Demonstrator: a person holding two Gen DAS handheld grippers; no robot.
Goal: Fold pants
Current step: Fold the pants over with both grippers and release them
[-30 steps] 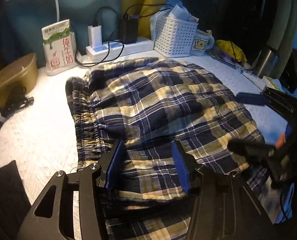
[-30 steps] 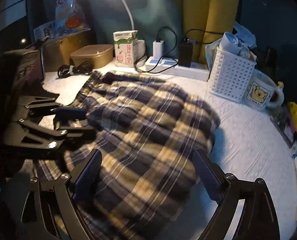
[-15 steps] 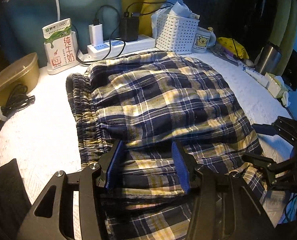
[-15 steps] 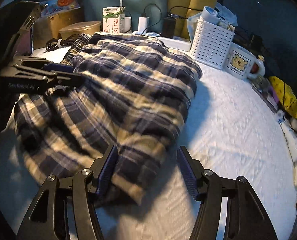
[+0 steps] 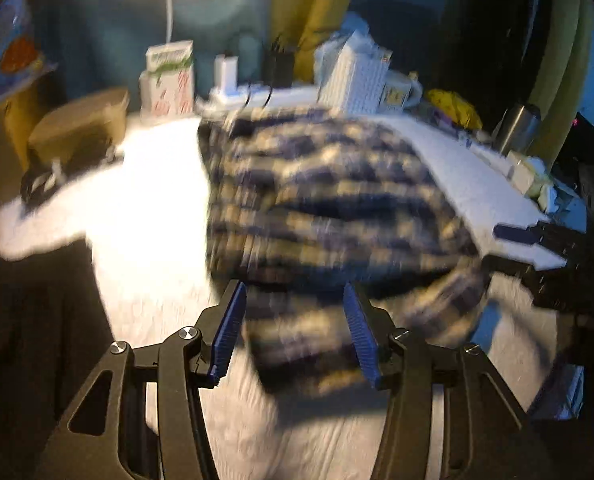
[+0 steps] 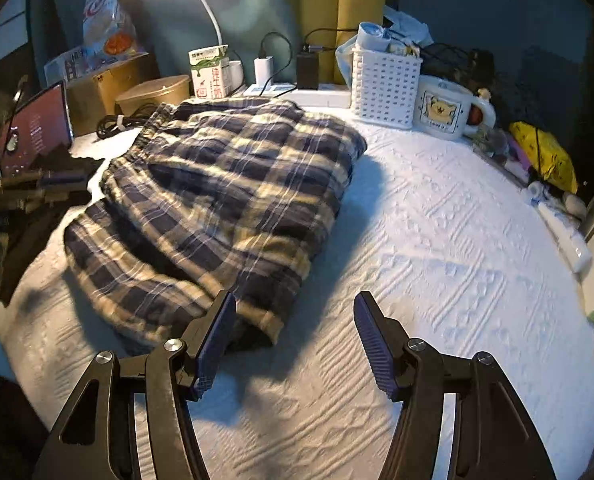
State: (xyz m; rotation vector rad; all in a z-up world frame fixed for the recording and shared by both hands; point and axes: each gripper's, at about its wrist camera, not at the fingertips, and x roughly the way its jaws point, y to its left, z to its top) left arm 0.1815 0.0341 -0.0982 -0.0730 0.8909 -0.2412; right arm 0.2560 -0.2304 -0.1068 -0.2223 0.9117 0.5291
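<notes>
Already the pants (image 6: 217,200) lie folded mid-frame on the worktop (image 6: 437,260); both tongs, left (image 5: 293,332) and right (image 6: 293,340), stand spread, gripping nothing; perhaps one fold remains.

Pants (image 6: 225,200) lie left of centre on the bedcover (image 6: 437,240); basket (image 6: 385,88) and mug (image 6: 443,110) sit behind, upper right.

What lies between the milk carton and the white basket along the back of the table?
In the right wrist view, a power strip with two plugged-in chargers sits between the milk carton and white basket.

Blurred plaid pants (image 5: 329,208), left gripper (image 5: 293,328) straddling hem, white bedspread (image 5: 153,208)
</notes>
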